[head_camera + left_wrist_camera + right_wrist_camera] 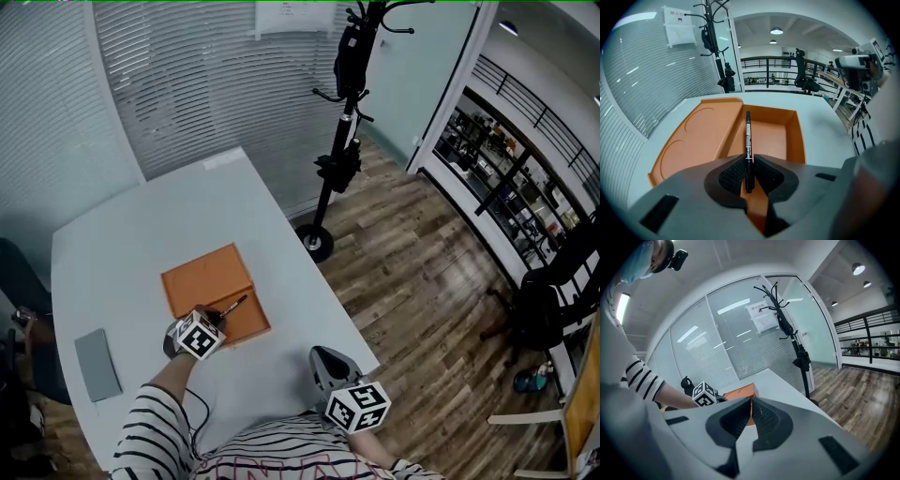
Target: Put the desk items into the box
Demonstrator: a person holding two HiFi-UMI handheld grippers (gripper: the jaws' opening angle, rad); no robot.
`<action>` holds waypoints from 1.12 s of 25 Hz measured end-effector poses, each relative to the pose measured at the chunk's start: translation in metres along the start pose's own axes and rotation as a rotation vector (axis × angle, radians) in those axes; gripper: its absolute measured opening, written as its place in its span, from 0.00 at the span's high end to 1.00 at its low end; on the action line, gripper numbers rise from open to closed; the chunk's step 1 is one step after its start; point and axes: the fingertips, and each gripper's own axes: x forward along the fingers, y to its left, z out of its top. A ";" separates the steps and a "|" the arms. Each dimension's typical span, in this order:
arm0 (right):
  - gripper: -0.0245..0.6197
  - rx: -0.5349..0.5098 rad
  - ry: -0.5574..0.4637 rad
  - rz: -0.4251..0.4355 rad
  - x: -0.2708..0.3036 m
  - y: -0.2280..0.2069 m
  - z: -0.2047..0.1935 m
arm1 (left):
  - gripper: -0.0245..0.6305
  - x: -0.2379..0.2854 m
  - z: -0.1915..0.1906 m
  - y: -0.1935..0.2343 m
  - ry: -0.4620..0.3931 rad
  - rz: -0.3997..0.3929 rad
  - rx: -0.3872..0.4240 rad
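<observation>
An orange box (236,319) lies open on the white desk (122,244), its flat lid (206,278) folded out on the far side. My left gripper (221,315) hovers over the box's near rim and is shut on a black pen (234,306). In the left gripper view the black pen (748,140) sticks forward from between the pads over the box tray (768,140), with the lid (698,140) to the left. My right gripper (325,360) stays near the desk's front edge, shut with nothing in it. In the right gripper view the jaws meet, and the orange box (740,391) shows beyond them.
A grey flat item (97,364) lies at the desk's left front. A coat stand with a scooter (342,122) rises past the desk's far right corner. A dark chair (19,281) is at the left edge; wooden floor (422,281) lies to the right.
</observation>
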 end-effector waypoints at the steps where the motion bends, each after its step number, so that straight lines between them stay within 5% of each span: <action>1: 0.92 0.000 0.000 0.000 0.001 -0.002 0.001 | 0.85 0.003 -0.002 -0.001 0.012 -0.004 -0.003; 13: 0.92 -0.003 0.020 0.020 0.015 -0.014 0.006 | 0.85 0.023 -0.017 0.001 0.125 -0.015 -0.024; 28: 0.92 -0.012 0.048 0.072 0.030 -0.010 0.008 | 0.85 0.025 -0.016 0.004 0.133 -0.017 -0.049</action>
